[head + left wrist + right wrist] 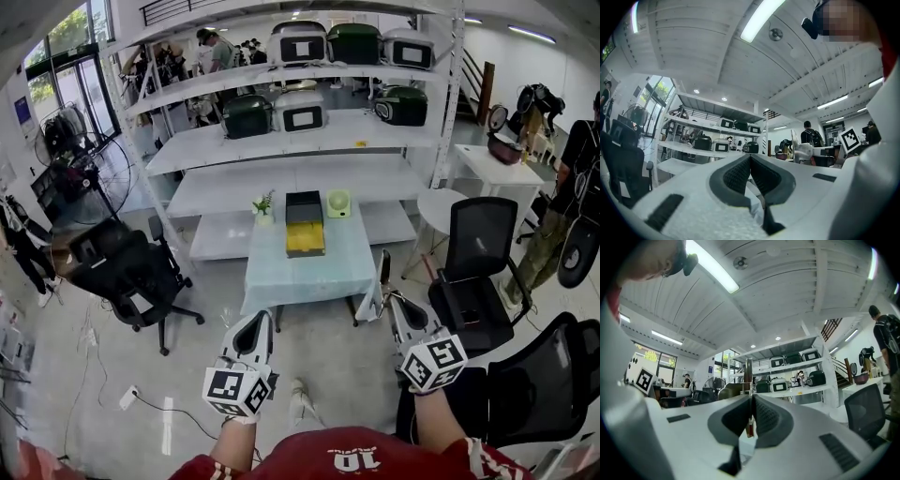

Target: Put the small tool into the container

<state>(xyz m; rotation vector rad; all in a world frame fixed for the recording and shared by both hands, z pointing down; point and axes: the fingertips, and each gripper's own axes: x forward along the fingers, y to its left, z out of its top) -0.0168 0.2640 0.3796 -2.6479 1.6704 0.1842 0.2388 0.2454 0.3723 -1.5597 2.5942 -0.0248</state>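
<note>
- Step in hand: carrying. Right gripper clenched on the tool, a thin shaft standing up from between the jaws, with a reddish part lower down in the pads.
- Left gripper pressed together with nothing between the jaws, held low beside the right.
- Both over the floor, well short of the surface.
- Container: a dark box with a yellow open part on the near side, at the far middle of the surface, between a plant and a green item.
- Tool well apart from the container.
- Next, by judgement: walk up to the surface, reach the right gripper over the yellow part, lower the tool in, then loosen the jaws.
- Care needed: a thin shaft may pivot in the pads on the way.
</note>
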